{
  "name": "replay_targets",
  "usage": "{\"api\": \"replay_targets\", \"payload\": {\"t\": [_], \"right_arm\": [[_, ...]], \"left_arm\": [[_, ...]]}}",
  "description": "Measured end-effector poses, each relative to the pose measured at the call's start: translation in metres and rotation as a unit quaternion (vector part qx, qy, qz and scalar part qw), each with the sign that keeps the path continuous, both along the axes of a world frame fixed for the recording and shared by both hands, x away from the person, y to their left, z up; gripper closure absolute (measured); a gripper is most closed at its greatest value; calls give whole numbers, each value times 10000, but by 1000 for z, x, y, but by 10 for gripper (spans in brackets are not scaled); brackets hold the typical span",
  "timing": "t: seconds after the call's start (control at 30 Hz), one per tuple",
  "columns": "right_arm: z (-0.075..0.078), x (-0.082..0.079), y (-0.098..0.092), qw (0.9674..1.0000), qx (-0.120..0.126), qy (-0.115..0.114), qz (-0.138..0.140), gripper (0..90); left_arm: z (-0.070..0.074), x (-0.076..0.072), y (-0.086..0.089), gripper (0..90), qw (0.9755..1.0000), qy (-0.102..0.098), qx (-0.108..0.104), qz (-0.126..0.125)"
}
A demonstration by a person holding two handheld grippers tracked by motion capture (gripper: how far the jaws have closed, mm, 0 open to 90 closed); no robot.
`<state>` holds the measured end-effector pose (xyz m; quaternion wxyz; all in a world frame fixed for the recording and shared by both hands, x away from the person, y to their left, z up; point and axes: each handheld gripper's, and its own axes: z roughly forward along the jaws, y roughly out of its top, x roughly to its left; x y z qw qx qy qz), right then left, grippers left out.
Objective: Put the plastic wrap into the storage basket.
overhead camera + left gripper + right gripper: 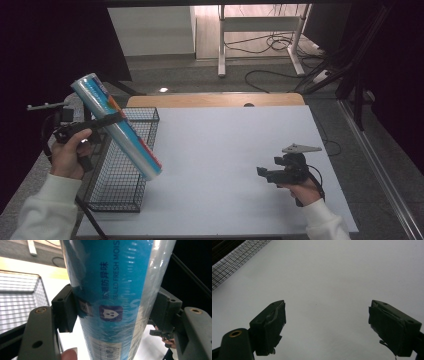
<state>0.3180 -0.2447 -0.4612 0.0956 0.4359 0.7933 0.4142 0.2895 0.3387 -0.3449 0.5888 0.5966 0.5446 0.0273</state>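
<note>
Aloft, left tool [114,118] clamps blue roll [118,126] — over wire basket [122,195].

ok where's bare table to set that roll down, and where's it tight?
Bare: the white table between the wire basket and the right gripper, and the strip behind it to the wooden edge. Tight: the left side, where the left gripper holds the roll tilted over the basket.
</note>
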Motion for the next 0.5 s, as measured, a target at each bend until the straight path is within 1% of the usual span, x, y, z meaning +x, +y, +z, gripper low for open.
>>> {"api": "replay_targets", "payload": {"t": [0.07, 0.1, 0.2, 0.33, 0.5], "right_arm": [[0, 0, 0, 10000, -3, 1, -17, 144], [0, 0, 0, 10000, 0, -1, -25, 144], [-1, 0, 1, 10000, -5, 0, -38, 144], [-1, 1, 1, 10000, -19, 11, -45, 144], [-2, 2, 1, 10000, -29, 13, -53, 144]], "left_arm": [[3, -5, 10, 324, 9999, -47, 13, 99], [4, -8, 17, 323, 9998, -67, -15, 177], [5, -13, 28, 323, 9995, -52, -7, 303], [4, -19, 44, 323, 9984, -5, 139, 539], [-4, -21, 56, 324, 9968, 144, 298, 725]]}}
